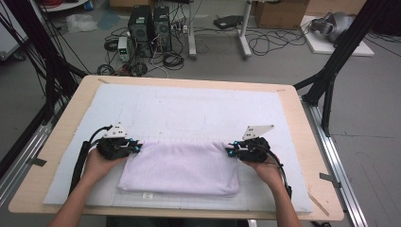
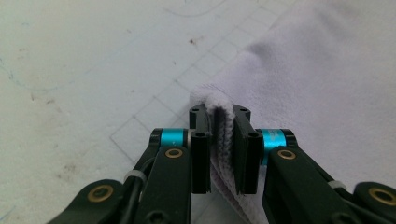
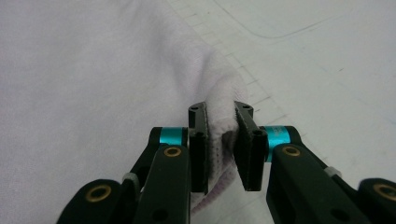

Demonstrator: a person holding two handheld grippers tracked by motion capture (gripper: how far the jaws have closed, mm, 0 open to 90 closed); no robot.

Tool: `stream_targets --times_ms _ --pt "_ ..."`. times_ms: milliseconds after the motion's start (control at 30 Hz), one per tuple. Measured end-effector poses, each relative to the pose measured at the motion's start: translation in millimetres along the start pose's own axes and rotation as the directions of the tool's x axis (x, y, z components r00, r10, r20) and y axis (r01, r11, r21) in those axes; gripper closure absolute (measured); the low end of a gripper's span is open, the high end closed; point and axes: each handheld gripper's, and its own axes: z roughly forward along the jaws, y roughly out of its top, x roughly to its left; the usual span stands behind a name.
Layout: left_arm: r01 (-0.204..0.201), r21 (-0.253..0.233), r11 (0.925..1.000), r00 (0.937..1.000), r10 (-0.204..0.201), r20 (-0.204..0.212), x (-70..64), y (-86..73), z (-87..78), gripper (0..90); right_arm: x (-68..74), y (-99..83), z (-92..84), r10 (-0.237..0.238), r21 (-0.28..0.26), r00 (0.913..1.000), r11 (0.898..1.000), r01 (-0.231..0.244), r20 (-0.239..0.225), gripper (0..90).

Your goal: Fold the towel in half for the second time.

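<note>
A pale lilac towel lies folded on the white gridded mat, near the front of the table. My left gripper holds the towel's far left corner, and in the left gripper view its jaws press on a bunched fold of towel. At the far right corner my right gripper does the same. The right gripper view has that gripper pinching a thick fold of the towel. Both hands rest low on the mat beside the cloth.
The mat covers most of a wooden table. Black frame posts stand at the table's sides. Computer towers, cables and boxes sit on the floor beyond the far edge.
</note>
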Motion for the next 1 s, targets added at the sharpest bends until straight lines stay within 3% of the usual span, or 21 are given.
stream_targets --times_ms 233,367,500,600,667,700,800,1000 --pt "-0.006 -0.042 0.9991 0.9992 0.005 -0.041 9.3 28.1 3.4 79.7 -17.7 29.4 -11.2 -0.024 0.018 0.9977 1.000 0.022 0.063 77.8" --pt "0.010 -0.071 0.9974 0.9967 -0.016 -0.080 23.8 49.7 5.4 79.9 -35.9 42.9 -19.6 0.013 -0.007 0.9942 1.000 -0.013 0.107 77.8" --pt "0.024 -0.069 0.9974 0.9950 -0.030 -0.096 38.5 67.7 9.1 80.0 -52.6 55.6 -21.2 0.033 -0.032 0.9913 0.999 -0.029 0.127 77.8" --pt "0.028 -0.052 0.9983 0.9890 -0.035 -0.143 52.8 80.3 19.4 79.4 -67.3 64.6 -15.8 0.037 -0.023 0.9865 0.999 -0.034 0.159 77.3" --pt "0.046 -0.028 0.9985 0.9805 -0.051 -0.190 59.4 82.2 25.4 72.6 -75.4 67.0 -10.2 0.064 -0.035 0.9834 0.998 -0.059 0.170 67.1" --pt "0.069 -0.014 0.9975 0.9770 -0.071 -0.201 62.8 80.8 28.2 66.6 -79.3 66.3 -6.3 0.101 -0.053 0.9806 0.994 -0.093 0.168 62.1" --pt "0.085 0.011 0.9963 0.9814 -0.082 -0.174 65.4 73.0 27.4 57.6 -84.5 60.3 4.0 0.157 -0.027 0.9744 0.988 -0.154 0.162 52.1" --pt "0.079 -0.010 0.9969 0.9851 -0.079 -0.153 57.2 54.8 14.2 55.4 -72.6 43.9 3.6 0.165 -0.007 0.9756 0.986 -0.166 0.145 53.3"
